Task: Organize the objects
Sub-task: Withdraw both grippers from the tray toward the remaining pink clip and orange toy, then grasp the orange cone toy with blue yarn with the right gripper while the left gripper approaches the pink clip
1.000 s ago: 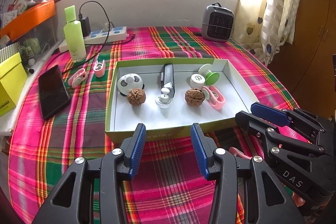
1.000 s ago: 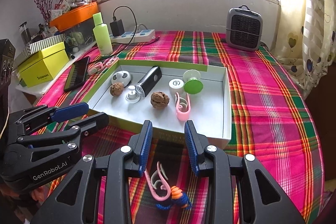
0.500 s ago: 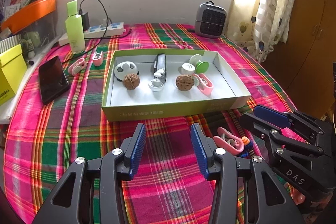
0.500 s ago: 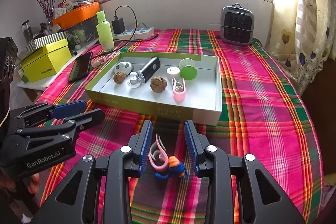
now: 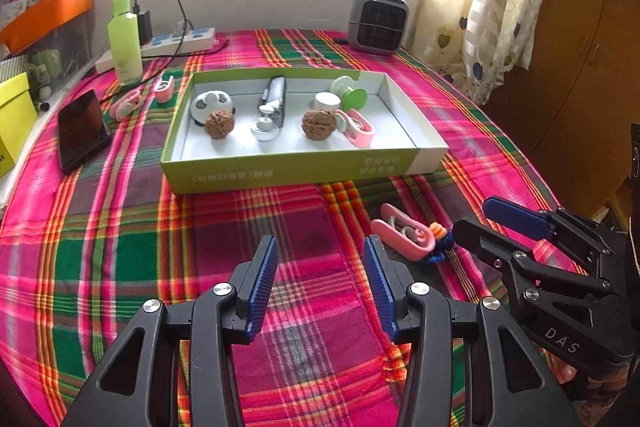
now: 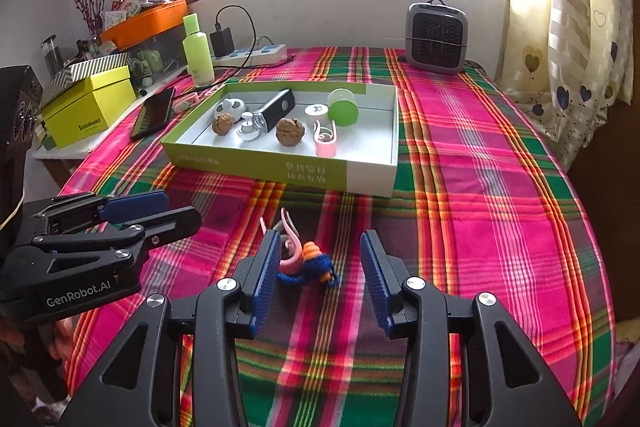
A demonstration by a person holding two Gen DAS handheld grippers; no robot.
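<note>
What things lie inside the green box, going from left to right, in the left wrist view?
Panda toy → left walnut → white knob → right walnut → pink clip.

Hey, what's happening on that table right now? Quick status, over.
Left gripper open, empty. Right gripper jaws opening around pink clip and blue-orange toy on cloth. Green box ahead; path clear.
</note>
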